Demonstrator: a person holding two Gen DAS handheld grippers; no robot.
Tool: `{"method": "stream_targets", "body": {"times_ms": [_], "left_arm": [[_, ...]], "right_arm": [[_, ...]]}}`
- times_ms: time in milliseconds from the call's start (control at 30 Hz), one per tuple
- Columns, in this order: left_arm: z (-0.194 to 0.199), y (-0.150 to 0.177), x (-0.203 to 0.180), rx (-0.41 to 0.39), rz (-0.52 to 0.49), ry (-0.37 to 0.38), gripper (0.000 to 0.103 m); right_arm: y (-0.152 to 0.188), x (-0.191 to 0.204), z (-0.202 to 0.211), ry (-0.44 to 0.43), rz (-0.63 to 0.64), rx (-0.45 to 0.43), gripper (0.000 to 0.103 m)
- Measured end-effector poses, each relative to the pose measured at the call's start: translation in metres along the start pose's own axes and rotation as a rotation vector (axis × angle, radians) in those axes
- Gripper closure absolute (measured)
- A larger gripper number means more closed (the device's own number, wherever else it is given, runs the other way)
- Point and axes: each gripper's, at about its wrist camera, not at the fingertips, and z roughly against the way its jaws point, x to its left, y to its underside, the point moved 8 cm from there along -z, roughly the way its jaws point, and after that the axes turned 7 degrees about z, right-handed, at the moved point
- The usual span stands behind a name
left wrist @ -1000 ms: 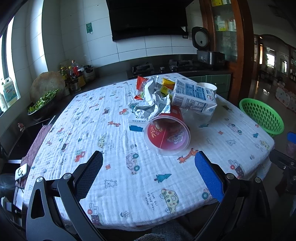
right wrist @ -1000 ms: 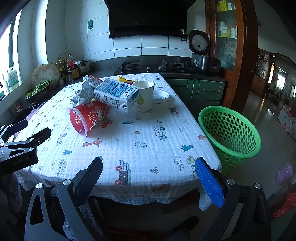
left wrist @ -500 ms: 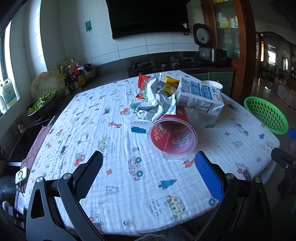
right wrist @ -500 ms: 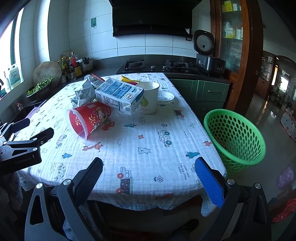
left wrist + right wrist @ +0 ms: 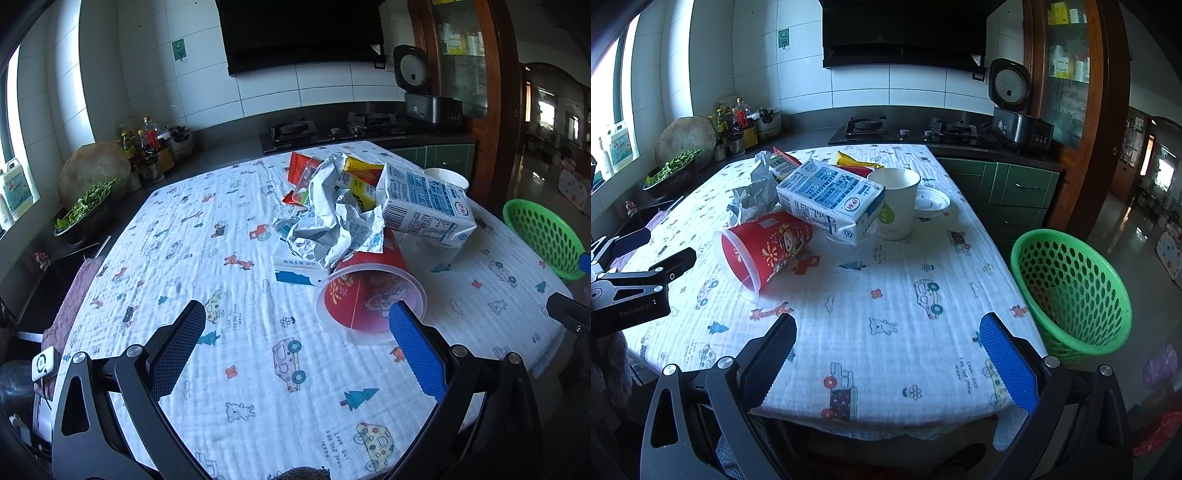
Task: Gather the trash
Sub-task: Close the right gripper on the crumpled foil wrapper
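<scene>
Left gripper (image 5: 295, 328) nearer now — tipped red plastic cup (image 5: 369, 295) just ahead of right finger; both grippers' fingers wide apart, empty. Grab looks next.

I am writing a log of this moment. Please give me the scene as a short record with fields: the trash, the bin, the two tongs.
surface: table under a white cartoon-print cloth
trash pile: red cup on its side, milk carton leaning over it, crumpled paper, snack wrappers, white paper cup upright
bin: green basket on the floor beside the table, no trash visible inside
left tongs: open, empty, over the table facing the red cup
right tongs: open, empty, near the table edge
</scene>
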Motion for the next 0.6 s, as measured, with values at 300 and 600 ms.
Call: {"method": "stream_targets", "body": {"times_ms": [300, 600], "left_arm": [[-0.018, -0.016, 0.017, 0.033, 0.02, 0.011, 0.005], [-0.028, -0.051, 0.001, 0.023, 0.007, 0.077, 0.005]], "right_arm": [[-0.036, 0.003, -0.018, -0.018, 0.058, -0.013, 0.007], [-0.057, 0.015, -0.033, -0.09, 0.066, -0.008, 0.007]]}}
